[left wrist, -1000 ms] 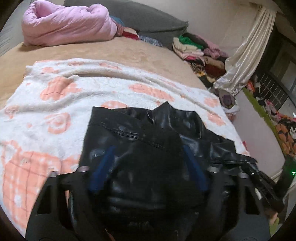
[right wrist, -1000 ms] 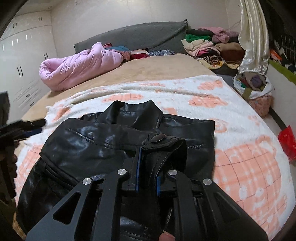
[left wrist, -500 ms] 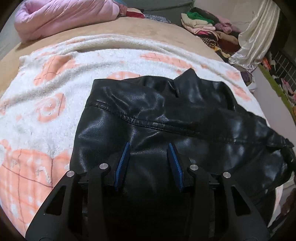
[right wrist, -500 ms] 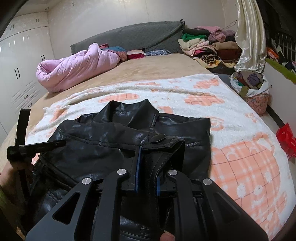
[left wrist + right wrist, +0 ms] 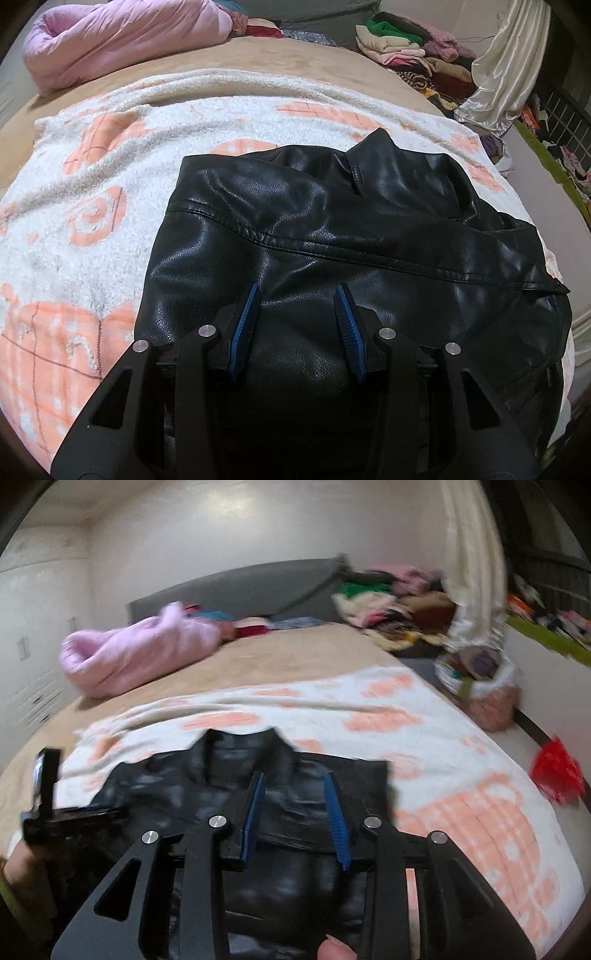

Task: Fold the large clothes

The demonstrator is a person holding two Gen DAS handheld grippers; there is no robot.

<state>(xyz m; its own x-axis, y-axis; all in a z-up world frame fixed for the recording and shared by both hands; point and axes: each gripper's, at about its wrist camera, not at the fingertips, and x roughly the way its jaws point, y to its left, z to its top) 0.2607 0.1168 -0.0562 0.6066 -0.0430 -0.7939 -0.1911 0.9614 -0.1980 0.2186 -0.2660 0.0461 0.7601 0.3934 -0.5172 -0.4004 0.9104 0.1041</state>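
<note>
— Two claws are hovering over the black leather jacket [image 5: 332, 236] lying on the white-and-peach fleece blanket [image 5: 92, 221]?

— Yes. The left claw [image 5: 299, 295] is standing partly open, empty; the right claw [image 5: 295, 786] is opening, gripping nothing. Leather looks heavy, stiff, slick; I'd grip seams or hem.

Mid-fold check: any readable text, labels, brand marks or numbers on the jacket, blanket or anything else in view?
None readable in either view.
Black leather jacket: no tag, label or brand mark showing on the visible side.
White and orange blanket: patterns only, no lettering.
Pile of clothes by the headboard: too small to show any print.
Right wrist view is motion-blurred; nothing legible there.
</note>
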